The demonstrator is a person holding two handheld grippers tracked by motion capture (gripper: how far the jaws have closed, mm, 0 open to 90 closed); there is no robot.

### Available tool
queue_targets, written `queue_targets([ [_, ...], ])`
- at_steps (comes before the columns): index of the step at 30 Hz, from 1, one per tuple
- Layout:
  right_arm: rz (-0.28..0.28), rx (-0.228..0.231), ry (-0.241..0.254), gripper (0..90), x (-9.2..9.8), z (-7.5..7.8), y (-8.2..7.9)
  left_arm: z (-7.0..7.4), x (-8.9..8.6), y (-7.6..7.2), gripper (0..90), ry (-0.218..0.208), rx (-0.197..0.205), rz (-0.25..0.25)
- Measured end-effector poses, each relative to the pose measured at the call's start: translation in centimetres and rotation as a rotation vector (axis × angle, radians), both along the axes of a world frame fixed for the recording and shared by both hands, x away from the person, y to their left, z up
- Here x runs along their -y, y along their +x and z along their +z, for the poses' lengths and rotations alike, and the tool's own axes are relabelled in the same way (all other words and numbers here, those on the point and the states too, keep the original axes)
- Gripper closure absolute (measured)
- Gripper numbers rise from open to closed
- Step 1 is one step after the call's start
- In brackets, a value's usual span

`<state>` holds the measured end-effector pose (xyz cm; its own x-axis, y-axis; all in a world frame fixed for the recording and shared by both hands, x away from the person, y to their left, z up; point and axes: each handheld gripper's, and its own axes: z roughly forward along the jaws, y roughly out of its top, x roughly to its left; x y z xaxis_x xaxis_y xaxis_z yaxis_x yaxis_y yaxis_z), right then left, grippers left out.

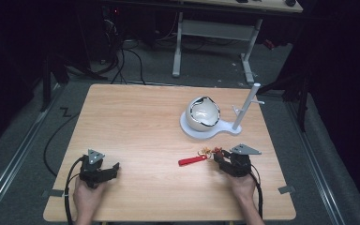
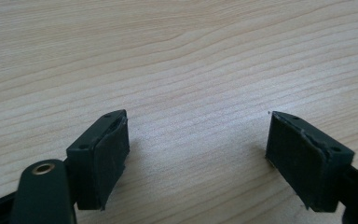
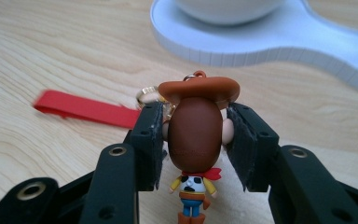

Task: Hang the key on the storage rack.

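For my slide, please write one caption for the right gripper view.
Right gripper shut on a cowboy keychain, red strap trailing left.

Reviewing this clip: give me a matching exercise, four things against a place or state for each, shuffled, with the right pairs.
Things
1. left gripper
2. right gripper
3. red strap
4. white bowl

Places or states
A. lying flat on the wooden table
B. resting tilted on the white stand base
C. open over bare wood
D. shut on the cowboy figure keychain

Pairs: 1-C, 2-D, 3-A, 4-B
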<state>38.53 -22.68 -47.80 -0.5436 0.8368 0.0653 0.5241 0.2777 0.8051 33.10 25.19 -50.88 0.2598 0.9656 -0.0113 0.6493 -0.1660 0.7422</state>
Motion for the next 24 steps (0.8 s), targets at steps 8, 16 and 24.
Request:
queue_targets([
  [8,0.016,0.041,0.028,58.0,0.3,2.0,-0.2,0.0,0.0,0.0,21.7,-0.001,0.000,0.000],
  [16,0.011,0.062,0.045,58.1,1.0,3.1,-0.5,0.0,0.0,0.0,21.7,-0.001,0.000,0.000],
  [24,0.014,0.084,0.052,58.1,1.5,4.1,-0.9,0.0,0.0,0.0,21.7,-0.001,0.000,-0.001],
])
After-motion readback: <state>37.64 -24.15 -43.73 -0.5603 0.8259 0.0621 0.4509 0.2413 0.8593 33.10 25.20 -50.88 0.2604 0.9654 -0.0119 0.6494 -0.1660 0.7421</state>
